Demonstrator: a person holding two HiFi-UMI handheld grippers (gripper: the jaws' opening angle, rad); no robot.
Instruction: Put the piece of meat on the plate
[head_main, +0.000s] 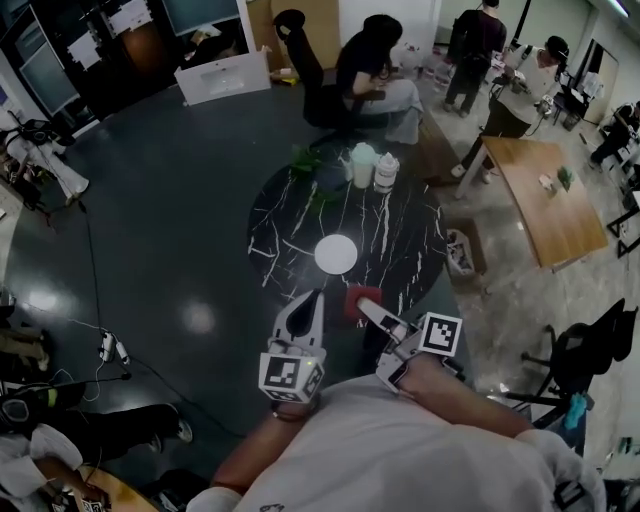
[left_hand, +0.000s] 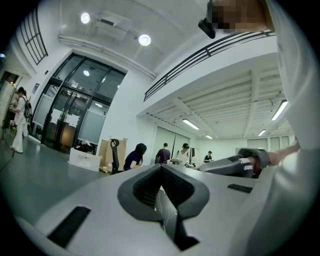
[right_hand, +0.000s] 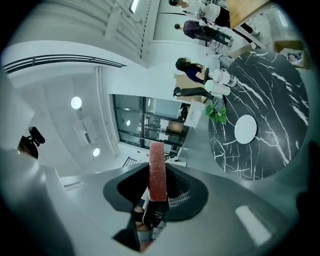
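Note:
A white round plate (head_main: 335, 254) lies in the middle of a black marble table (head_main: 410, 235); it also shows in the right gripper view as the plate (right_hand: 245, 129). My right gripper (head_main: 366, 303) is over the table's near edge, shut on a red slab of meat (head_main: 356, 303), a short way from the plate. In its own view the meat (right_hand: 157, 170) stands on edge between the jaws of the right gripper (right_hand: 158, 167). My left gripper (head_main: 314, 298) hovers just left of it, shut, with nothing in it. In the left gripper view its jaw tips (left_hand: 161, 167) meet.
Two white bottles (head_main: 363, 165) (head_main: 386, 172) and a green plant (head_main: 310, 162) stand at the table's far edge. A cardboard box (head_main: 462, 252) sits on the floor to the right, with a wooden table (head_main: 550, 205) beyond it. A seated person (head_main: 375, 75) and others are at the back.

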